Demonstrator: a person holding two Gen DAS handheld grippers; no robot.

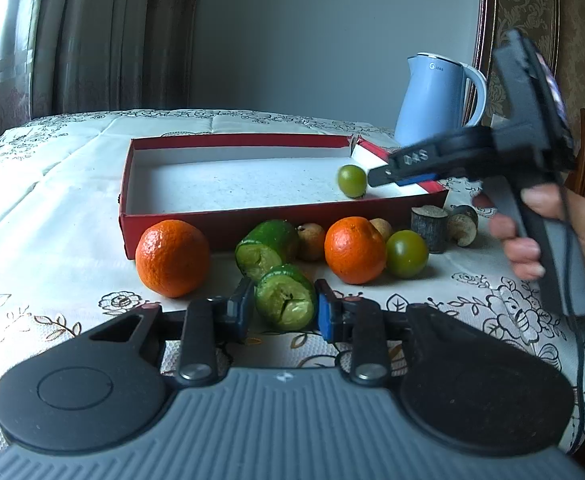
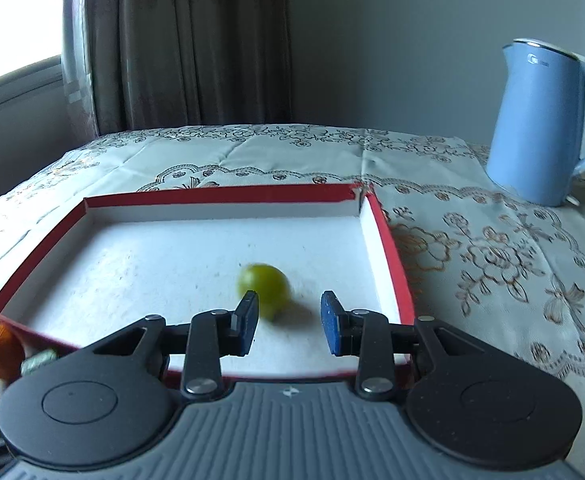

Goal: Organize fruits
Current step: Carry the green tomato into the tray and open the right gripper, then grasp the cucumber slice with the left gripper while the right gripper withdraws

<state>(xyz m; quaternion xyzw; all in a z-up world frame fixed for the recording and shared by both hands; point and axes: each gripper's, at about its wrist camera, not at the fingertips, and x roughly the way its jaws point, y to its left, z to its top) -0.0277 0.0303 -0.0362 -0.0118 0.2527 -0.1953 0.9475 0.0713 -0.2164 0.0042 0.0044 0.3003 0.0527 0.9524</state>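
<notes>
Clamps left gripper (image 1: 283, 308) jaws on a lime half (image 1: 286, 304) on the desk (image 1: 72, 184) amid oranges (image 1: 172, 258) fronting the box (image 1: 212, 224), holds right gripper (image 2: 288, 320) jaws apart, empty, behind the green fruit (image 2: 266, 282) inside it, shows the whole kettle (image 2: 540, 120) only in right view.

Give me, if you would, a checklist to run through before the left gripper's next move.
1. Left gripper grips the cut green fruit, pads on both sides: ok.
2. Right gripper empty, jaws apart: ok.
3. Red box has free floor: ok.
4. Small green fruit in the box at rest: cannot tell, blurred.
5. Way over the box clear: not ok, right gripper hangs over its right end.
</notes>
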